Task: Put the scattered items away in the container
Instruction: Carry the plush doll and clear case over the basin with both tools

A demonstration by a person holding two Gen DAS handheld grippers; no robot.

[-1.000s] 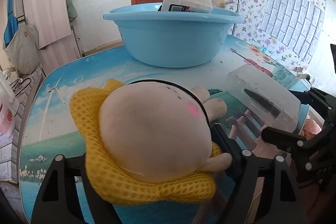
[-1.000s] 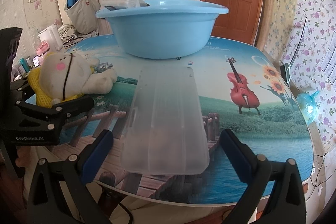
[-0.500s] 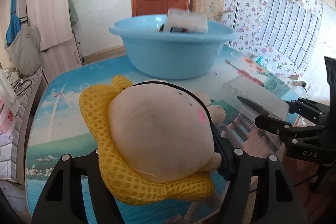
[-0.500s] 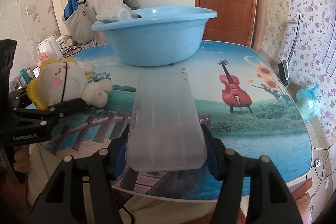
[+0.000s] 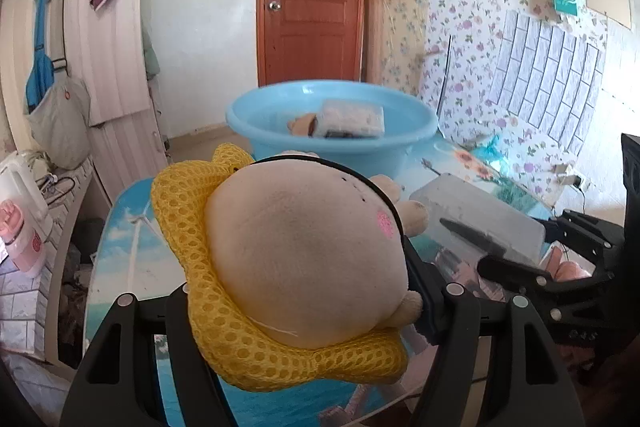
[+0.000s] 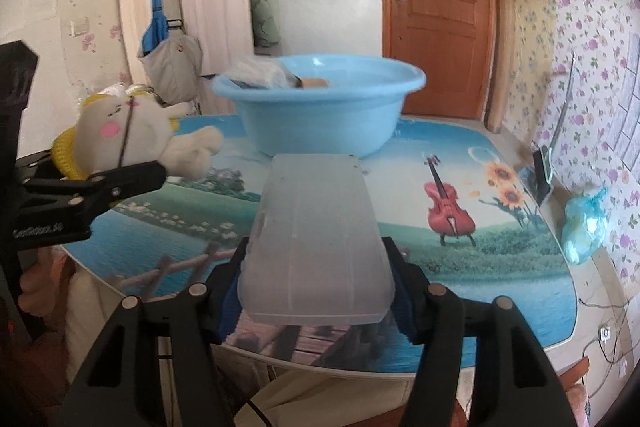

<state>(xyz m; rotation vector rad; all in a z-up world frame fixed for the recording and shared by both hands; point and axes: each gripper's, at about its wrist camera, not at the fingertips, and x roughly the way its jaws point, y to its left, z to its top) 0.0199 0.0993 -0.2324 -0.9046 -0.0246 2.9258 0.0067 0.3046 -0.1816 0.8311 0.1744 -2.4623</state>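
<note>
My left gripper is shut on a cream plush toy with a yellow mesh collar and holds it above the table; it also shows in the right wrist view. My right gripper is shut on a long translucent plastic box, lifted off the table and pointing toward the blue basin. The basin stands at the table's far side and holds a clear packet and a small brown item. The box shows at the right in the left wrist view.
The table has a printed landscape top with a violin picture. A blue plastic bag and a small upright device lie near its right edge. A wooden door, hanging bags and a kettle stand around the room.
Both grippers have risen off the table with their loads. The right gripper closed on the plastic box and lifted it. The basin's inside has come into view from above.
</note>
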